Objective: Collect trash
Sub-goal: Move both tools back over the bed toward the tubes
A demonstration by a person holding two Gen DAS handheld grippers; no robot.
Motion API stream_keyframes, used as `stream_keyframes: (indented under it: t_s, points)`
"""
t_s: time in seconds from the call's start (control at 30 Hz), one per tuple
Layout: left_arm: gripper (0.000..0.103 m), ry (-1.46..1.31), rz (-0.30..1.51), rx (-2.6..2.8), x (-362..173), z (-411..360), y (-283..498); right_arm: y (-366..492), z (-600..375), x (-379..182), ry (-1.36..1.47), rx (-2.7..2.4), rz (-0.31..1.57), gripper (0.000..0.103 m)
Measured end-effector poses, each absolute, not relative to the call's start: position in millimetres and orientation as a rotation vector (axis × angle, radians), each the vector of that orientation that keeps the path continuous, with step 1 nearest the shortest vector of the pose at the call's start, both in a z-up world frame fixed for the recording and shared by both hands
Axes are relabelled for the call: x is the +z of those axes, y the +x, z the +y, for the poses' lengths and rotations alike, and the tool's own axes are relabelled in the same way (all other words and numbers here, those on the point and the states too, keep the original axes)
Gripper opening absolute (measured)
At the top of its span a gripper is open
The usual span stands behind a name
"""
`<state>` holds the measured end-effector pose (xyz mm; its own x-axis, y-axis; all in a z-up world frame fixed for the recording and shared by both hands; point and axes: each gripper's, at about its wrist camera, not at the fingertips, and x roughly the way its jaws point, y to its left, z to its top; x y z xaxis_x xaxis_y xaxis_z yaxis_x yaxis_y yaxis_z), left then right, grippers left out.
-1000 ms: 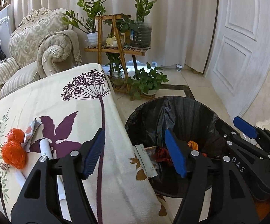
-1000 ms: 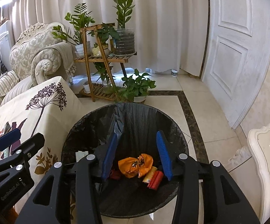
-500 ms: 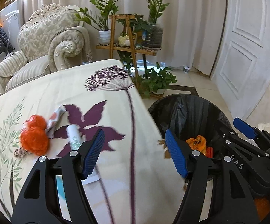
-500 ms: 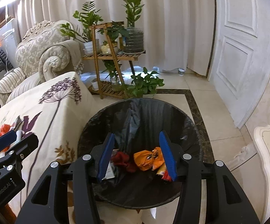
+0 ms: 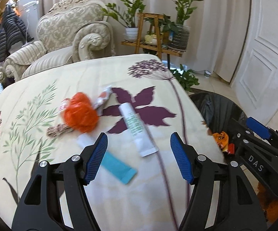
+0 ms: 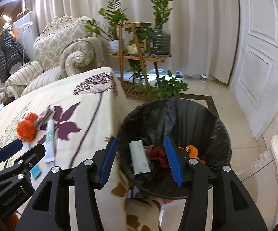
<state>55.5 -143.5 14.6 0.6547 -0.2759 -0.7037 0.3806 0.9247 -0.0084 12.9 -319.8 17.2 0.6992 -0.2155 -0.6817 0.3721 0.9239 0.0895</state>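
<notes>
Though unheld, white tube point(image 5: 137, 130) between fingers point(image 5: 97, 156)

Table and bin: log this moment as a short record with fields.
surface: table under a floral cloth
trash on table: orange bag, white tube, blue tube, wrapper, small woven bundle
bin: black-lined trash bin on the floor beside the table
in bin: pale tube, red and orange scraps
left gripper: open, empty, over the table
right gripper: jaws opening, empty, above the bin
</notes>
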Motion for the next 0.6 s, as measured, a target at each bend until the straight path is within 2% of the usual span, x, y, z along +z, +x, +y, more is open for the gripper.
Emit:
stream_keyframes:
  t_s: [0.6]
  points:
    - [0.066, 0.078, 0.824, -0.213, 1.4, -53.8, 74.3, 43.3, -254.4, 23.2, 0.169, -0.191, 0.753, 0.052]
